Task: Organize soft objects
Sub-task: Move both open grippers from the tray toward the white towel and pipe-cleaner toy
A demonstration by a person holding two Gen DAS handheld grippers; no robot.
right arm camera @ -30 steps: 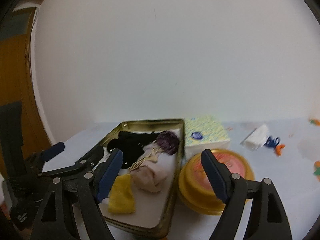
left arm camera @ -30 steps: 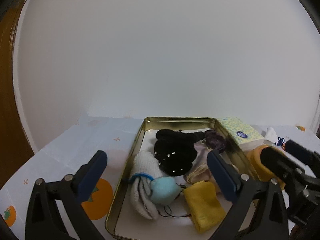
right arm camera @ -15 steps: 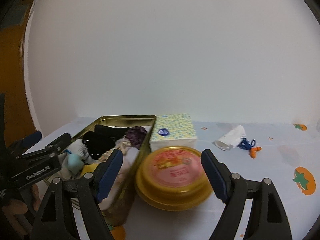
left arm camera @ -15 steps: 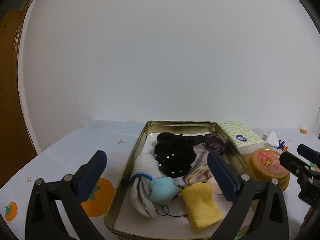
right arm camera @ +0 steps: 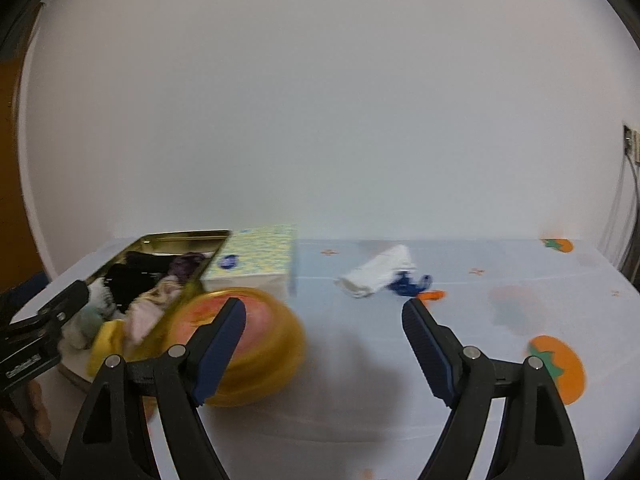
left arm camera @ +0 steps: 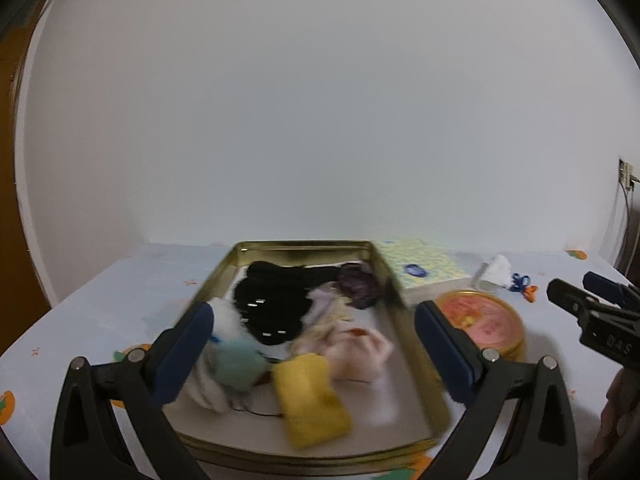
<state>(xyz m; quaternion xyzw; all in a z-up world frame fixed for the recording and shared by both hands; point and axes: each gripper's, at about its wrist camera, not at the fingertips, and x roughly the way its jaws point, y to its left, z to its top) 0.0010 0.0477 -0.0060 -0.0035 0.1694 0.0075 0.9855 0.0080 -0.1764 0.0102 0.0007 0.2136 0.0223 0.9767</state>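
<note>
A gold metal tray (left arm camera: 420, 360) (right arm camera: 182, 237) holds several soft things: a black beaded piece (left arm camera: 272, 304), a purple scrunchie (left arm camera: 358, 284), a pale pink cloth (left arm camera: 352, 350), a yellow cloth (left arm camera: 312, 398), a light blue plush (left arm camera: 238, 364) and a white sock (left arm camera: 208, 384). My left gripper (left arm camera: 312, 342) hovers open over the tray's near half, nothing between its fingers. My right gripper (right arm camera: 320, 338) is open over bare tablecloth, right of the tray. A rolled white cloth (right arm camera: 378, 272) (left arm camera: 496, 270) with a blue and orange charm (right arm camera: 412, 286) lies beyond it.
A yellow round tin with a pink lid (right arm camera: 256, 344) (left arm camera: 482, 322) sits just right of the tray, a tissue pack (right arm camera: 256, 260) (left arm camera: 424, 268) behind it. The tablecloth (right arm camera: 520, 312) has orange fruit prints. A white wall stands close behind. A wooden door frame (left arm camera: 12, 120) is at the left.
Both views swung to the right. The right gripper moved from in front of the round tin to the open tablecloth, nearer the white cloth. The left gripper drifted right over the tray. Both stayed open.
</note>
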